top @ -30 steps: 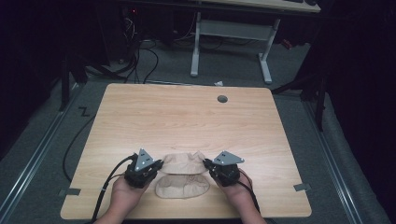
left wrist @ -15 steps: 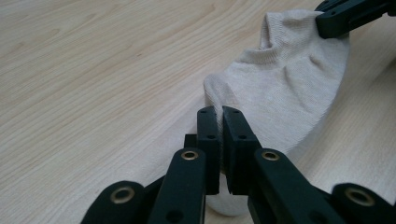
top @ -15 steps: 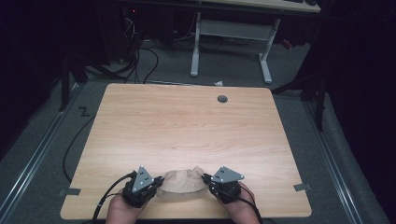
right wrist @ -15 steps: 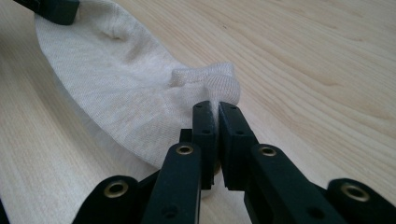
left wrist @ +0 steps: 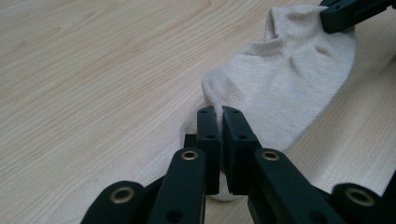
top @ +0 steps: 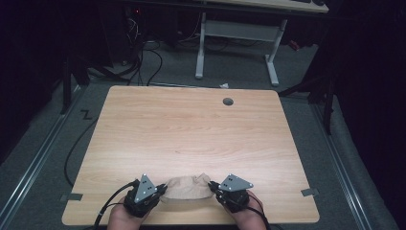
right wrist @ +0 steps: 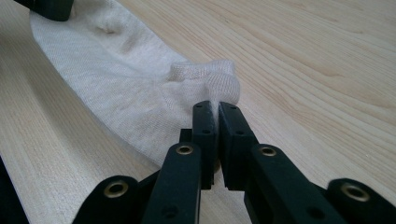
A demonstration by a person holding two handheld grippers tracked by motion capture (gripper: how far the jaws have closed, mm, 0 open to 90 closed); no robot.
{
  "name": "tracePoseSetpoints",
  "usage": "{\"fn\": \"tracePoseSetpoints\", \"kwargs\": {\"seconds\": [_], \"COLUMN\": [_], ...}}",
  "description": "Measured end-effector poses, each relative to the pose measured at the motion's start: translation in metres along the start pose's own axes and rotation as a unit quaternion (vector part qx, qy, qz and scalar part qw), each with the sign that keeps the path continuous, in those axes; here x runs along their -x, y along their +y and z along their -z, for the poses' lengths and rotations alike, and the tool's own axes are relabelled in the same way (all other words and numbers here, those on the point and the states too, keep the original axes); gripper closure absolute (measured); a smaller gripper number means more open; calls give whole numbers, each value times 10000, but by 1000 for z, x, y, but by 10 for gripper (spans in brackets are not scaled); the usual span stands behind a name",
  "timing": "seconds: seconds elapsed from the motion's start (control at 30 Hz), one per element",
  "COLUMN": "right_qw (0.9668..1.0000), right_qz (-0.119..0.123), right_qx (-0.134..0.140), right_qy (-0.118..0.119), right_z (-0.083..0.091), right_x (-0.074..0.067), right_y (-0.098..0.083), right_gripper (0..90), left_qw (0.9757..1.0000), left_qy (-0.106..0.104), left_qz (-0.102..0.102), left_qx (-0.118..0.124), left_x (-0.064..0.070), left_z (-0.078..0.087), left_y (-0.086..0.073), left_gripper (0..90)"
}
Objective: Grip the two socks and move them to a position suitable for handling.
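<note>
The sock (top: 186, 188) lies flat near the table's (top: 191, 129) front edge, its long way running sideways between your two hands. Your left gripper (left wrist: 219, 116) pinches one end, and your right gripper (right wrist: 214, 112) pinches the cuff end. Both are equally near, so move them together.

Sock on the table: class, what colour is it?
The sock is plain beige, clearest in the left gripper view.
</note>
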State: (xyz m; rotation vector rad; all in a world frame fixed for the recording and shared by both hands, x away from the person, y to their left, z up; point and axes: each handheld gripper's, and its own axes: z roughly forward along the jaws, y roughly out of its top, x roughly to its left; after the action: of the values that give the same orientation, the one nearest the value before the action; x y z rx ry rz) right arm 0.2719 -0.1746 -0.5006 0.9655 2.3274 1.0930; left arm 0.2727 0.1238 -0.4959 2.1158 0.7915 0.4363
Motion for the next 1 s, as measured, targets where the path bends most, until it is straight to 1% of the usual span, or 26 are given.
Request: {"fn": "tracePoseSetpoints", "kwargs": {"seconds": [0.07,0.1,0.17,0.23,0.27,0.3,0.37,0.43,0.47,0.57,0.6,0.67,0.7,0.77,0.87,0.9,0.97,1.0], "right_qw": [10000,10000,9999,9998,9997,9997,9994,9992,9990,9987,9985,9986,9986,9985,9985,9985,9986,9988], "right_qz": [7,17,7,27,18,18,0,4,-33,-56,-90,-86,-105,-107,-122,-136,-150,-164], "right_qx": [-3,-65,-100,-169,-245,-245,-341,-394,-425,-480,-512,-500,-499,-509,-518,-511,-478,-447], "right_qy": [3,25,29,46,83,83,100,110,123,148,168,165,163,167,161,142,157,132], "right_z": [-1,-4,-6,-9,-12,-12,-14,-16,-17,-20,-21,-21,-22,-23,-24,-24,-24,-22], "right_x": [1,1,1,1,2,2,3,4,4,6,7,7,8,8,9,10,10,11], "right_y": [0,-1,-2,-3,-4,-4,-5,-7,-7,-8,-8,-9,-9,-9,-9,-8,-8,-8], "right_gripper": [857,857,857,857,856,856,853,843,841,817,800,791,770,767,732,709,695,673], "left_qw": [10000,9999,9998,9995,9993,9991,9985,9982,9982,9973,9973,9973,9971,9971,9969,9968,9968,9968], "left_qy": [-6,8,38,15,10,21,49,45,45,83,93,132,165,181,215,258,277,285], "left_qz": [-13,-39,-109,-141,-151,-168,-234,-241,-233,-273,-274,-259,-259,-249,-246,-259,-248,-241], "left_qx": [-47,-94,-187,-297,-342,-384,-497,-542,-555,-672,-676,-678,-691,-699,-713,-714,-709,-709], "left_x": [0,0,1,1,2,2,3,3,3,3,3,3,1,1,-1,-1,-2,-2], "left_z": [-1,-3,-7,-10,-12,-13,-16,-17,-18,-21,-21,-22,-23,-24,-26,-27,-27,-27], "left_y": [-1,-2,-4,-5,-6,-7,-8,-8,-9,-10,-10,-10,-10,-10,-10,-10,-9,-9], "left_gripper": [861,859,858,854,849,849,832,818,812,789,769,761,746,742,723,697,687,660]}}
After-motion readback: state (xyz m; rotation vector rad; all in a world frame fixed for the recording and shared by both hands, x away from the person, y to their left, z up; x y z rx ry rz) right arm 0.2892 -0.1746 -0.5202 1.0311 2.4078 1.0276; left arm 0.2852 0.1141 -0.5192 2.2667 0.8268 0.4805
